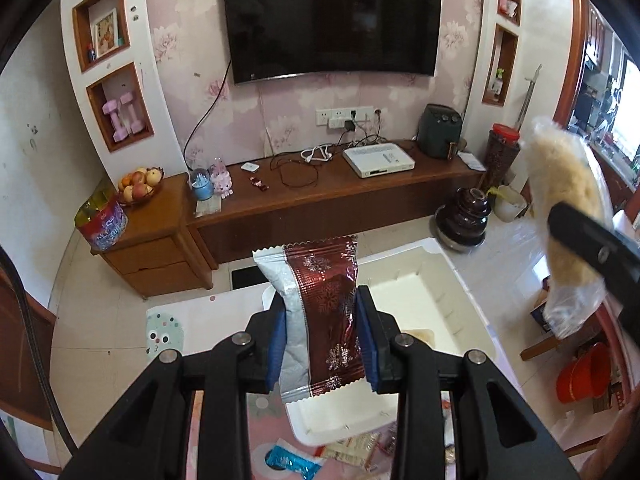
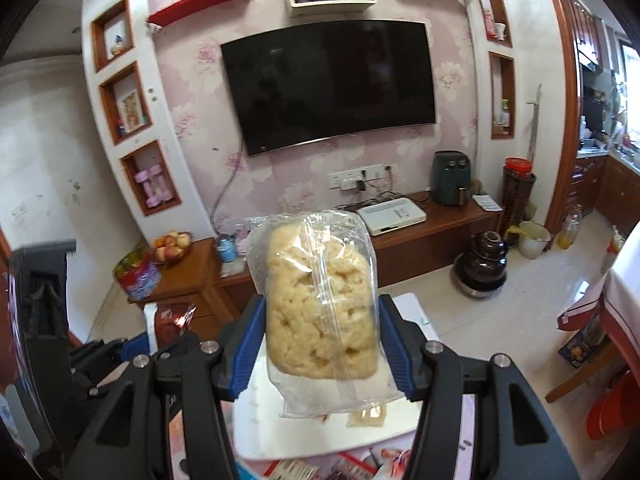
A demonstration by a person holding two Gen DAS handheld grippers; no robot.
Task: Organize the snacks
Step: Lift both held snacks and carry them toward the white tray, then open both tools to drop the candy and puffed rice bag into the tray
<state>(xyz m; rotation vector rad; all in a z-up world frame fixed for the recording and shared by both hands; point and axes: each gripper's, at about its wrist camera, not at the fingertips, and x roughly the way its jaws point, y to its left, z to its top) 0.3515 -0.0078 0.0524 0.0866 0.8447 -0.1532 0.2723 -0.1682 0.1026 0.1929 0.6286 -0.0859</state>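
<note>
Left tongs (image 1: 322,338) clamp a maroon snack packet (image 1: 326,316); right tongs (image 2: 320,344) clamp a clear-wrapped rice cake (image 2: 320,308), both raised above the white divided box (image 1: 436,292), presumably for sorting by compartment

Home living room; wall television (image 1: 332,20); wooden media cabinet (image 1: 340,196)

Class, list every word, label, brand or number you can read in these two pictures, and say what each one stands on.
"3": on the cartoon-print mat, below the big eyes.
Red foil snack wrapper: snowflake pattern only, no words legible.
Clear bag of pale puffed snack: no print visible.
Blue wrapper on the table: print too blurred to read.
White set-top box: markings too small.
Television: logo too small.
Red patterned tin: lettering unreadable.
</note>
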